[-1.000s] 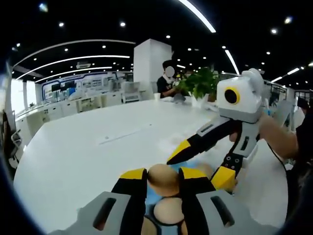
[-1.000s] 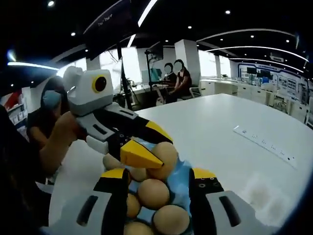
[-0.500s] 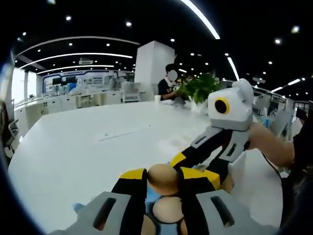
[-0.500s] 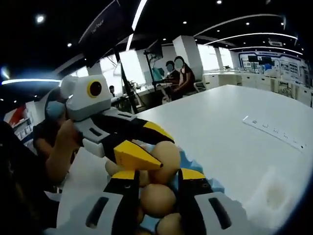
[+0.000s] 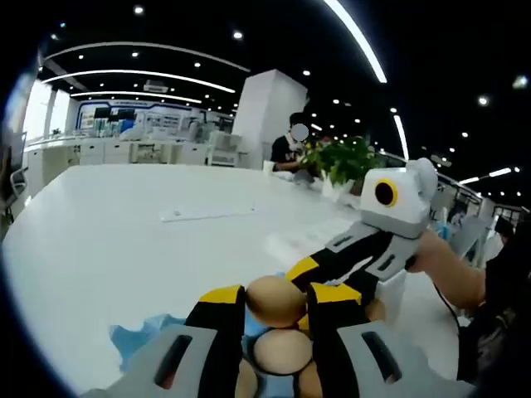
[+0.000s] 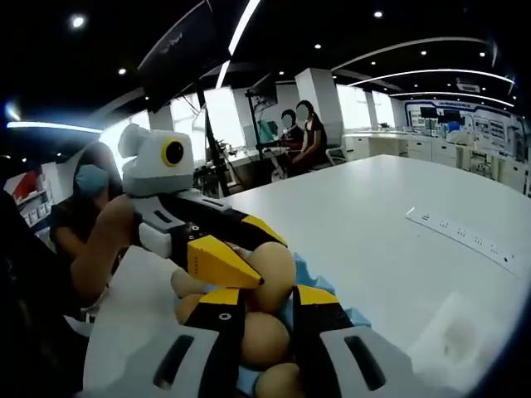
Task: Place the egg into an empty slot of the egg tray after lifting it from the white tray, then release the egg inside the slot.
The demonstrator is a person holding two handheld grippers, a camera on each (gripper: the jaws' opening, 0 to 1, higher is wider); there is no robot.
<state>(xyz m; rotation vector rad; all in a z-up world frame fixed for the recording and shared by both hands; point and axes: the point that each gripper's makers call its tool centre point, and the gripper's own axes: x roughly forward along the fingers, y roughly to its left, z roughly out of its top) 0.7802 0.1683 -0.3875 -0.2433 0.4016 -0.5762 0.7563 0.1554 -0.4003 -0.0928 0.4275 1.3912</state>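
Note:
My left gripper point(image 5: 274, 298) is shut on a brown egg point(image 5: 275, 303), held just above the blue egg tray point(image 5: 137, 340). Another egg point(image 5: 282, 351) lies in the tray right under it. The right gripper point(image 5: 319, 280) reaches in from the right, its yellow tips close beside my left jaws. In the right gripper view, my right gripper point(image 6: 267, 297) has its jaws drawn in against a brown egg point(image 6: 264, 340) over the tray point(image 6: 309, 274). The left gripper point(image 6: 249, 249) comes in from the left with its egg point(image 6: 272, 267), touching or nearly touching my right jaws. Several more eggs fill the nearby slots.
The tray rests on a wide white table point(image 5: 124, 224) with a power strip point(image 5: 207, 214) lying on it. A potted plant point(image 5: 340, 153) and seated people point(image 6: 303, 133) are at the far end. The person holding the grippers point(image 6: 87, 186) is close on the left.
My right jaws have drawn in from wide open to egg width. The left gripper keeps its egg, and both views have shifted slightly with the hands.

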